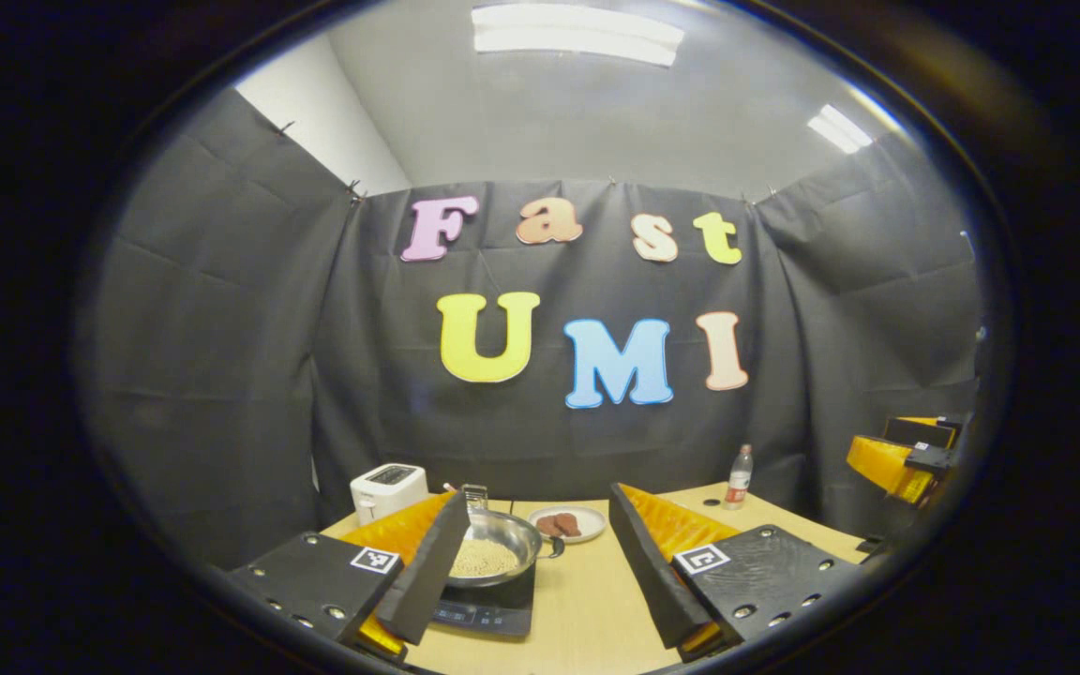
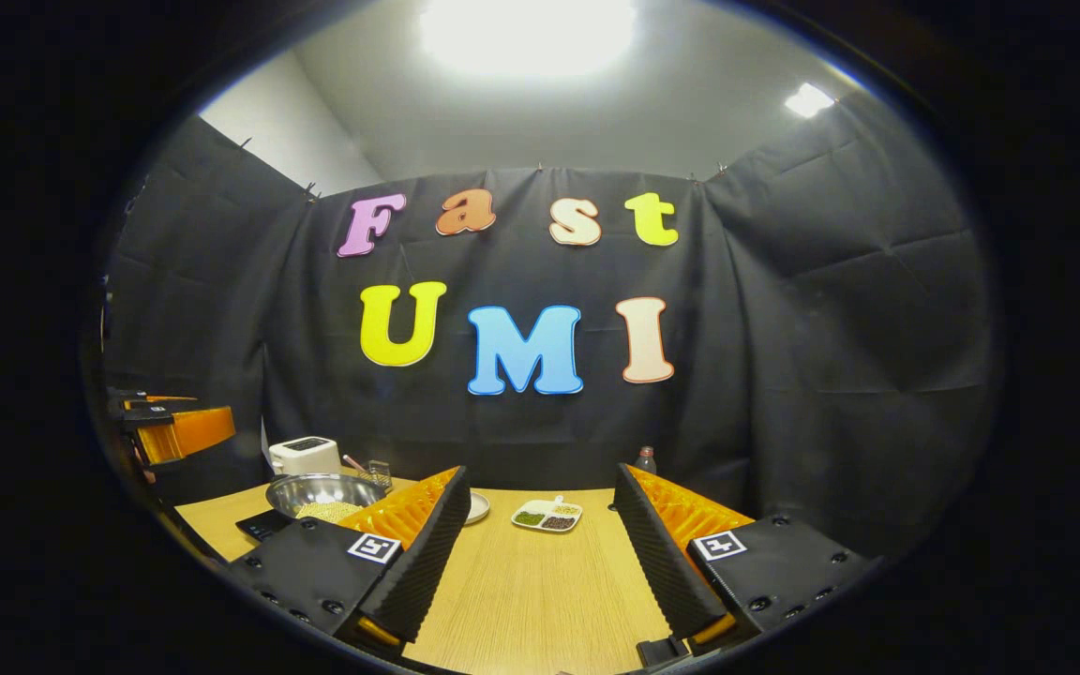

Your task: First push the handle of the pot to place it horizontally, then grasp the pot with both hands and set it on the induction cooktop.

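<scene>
both the left gripper point(image 1: 540, 572) and the right gripper point(image 2: 535, 562) have jaws spread wide, gripping nothing. the pot point(image 1: 493, 546) (a round, shiny metal bowl shape holding pale grains) sits on the flat black cooktop point(image 1: 488, 614) on the wood-grain table point(image 1: 587, 609). behind it are a white toaster point(image 1: 388, 487), a plate point(image 1: 570, 523) and a plastic bottle point(image 1: 739, 476).

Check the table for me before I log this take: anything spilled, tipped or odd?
Nothing stands out. The pot sits upright on the induction cooktop with its grains inside, none visibly spilled. The bottle stands upright, and the plate lies flat on the table.
</scene>
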`<control>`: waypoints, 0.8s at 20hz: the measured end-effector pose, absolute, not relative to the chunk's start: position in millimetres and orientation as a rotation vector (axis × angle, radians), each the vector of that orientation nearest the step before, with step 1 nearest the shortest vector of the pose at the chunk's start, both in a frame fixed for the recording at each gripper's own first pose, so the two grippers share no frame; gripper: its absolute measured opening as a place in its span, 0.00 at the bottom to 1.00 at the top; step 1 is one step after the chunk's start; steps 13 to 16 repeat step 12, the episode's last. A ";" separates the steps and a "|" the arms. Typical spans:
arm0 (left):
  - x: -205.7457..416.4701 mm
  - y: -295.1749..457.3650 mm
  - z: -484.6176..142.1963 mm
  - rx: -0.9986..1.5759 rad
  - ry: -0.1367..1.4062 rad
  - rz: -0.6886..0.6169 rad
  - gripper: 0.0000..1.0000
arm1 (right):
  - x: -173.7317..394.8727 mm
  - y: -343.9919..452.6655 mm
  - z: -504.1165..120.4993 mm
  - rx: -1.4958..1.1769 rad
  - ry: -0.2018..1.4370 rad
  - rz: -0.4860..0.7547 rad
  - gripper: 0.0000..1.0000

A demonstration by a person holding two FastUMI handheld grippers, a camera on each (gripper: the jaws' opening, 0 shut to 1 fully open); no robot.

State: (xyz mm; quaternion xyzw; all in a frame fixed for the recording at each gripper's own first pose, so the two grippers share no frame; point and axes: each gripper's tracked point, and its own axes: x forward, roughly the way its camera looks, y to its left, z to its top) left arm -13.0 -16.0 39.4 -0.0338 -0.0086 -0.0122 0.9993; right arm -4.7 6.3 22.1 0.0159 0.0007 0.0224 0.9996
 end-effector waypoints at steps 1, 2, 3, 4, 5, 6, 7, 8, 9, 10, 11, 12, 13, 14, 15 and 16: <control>-16.0 -10.7 41.4 -0.064 -0.019 -0.019 0.89 | -7.4 6.7 23.5 0.030 -0.004 0.042 0.98; -18.9 -7.7 41.5 -0.059 -0.021 -0.019 0.89 | -9.3 7.0 24.4 0.032 -0.006 0.040 0.98; -22.4 -8.4 42.0 -0.053 -0.021 -0.027 0.88 | -11.3 7.6 26.2 0.040 -0.007 0.038 0.97; -23.7 -6.3 43.9 -0.042 -0.022 -0.028 0.89 | -11.3 8.4 26.9 0.047 -0.009 0.036 0.98; -25.2 -4.1 45.9 -0.026 -0.026 -0.031 0.89 | -11.5 9.5 27.7 0.051 -0.009 0.039 0.98; -26.4 -1.2 49.1 -0.018 -0.032 -0.028 0.88 | -10.8 9.6 28.7 0.050 -0.006 0.038 0.98; -27.3 0.6 51.6 -0.019 -0.038 -0.028 0.89 | -10.5 7.8 29.4 0.050 -0.005 0.033 0.98; -28.6 1.2 52.7 -0.025 -0.039 -0.028 0.89 | -9.6 7.0 31.5 0.056 -0.006 0.030 0.98; -29.5 1.3 53.4 -0.031 -0.040 -0.027 0.89 | -10.0 6.3 34.7 0.065 -0.011 0.025 0.98; -32.0 1.4 55.0 -0.034 -0.041 -0.028 0.89 | -10.3 5.9 37.6 0.072 -0.016 0.022 0.98; -33.3 1.7 56.6 -0.033 -0.044 -0.030 0.89 | -10.7 4.8 41.3 0.074 -0.025 0.017 0.97; -34.6 1.9 59.0 -0.027 -0.050 -0.032 0.89 | -10.1 3.7 44.0 0.069 -0.032 0.015 0.98; -34.6 1.9 59.0 -0.027 -0.050 -0.032 0.89 | -10.1 3.7 44.0 0.069 -0.032 0.015 0.98; -34.6 1.9 59.0 -0.027 -0.050 -0.032 0.89 | -10.1 3.7 44.0 0.069 -0.032 0.015 0.98; -34.6 1.9 59.0 -0.027 -0.050 -0.032 0.89 | -10.1 3.7 44.0 0.069 -0.032 0.015 0.98; -34.6 1.9 59.0 -0.027 -0.050 -0.032 0.89 | -10.1 3.7 44.0 0.069 -0.032 0.015 0.98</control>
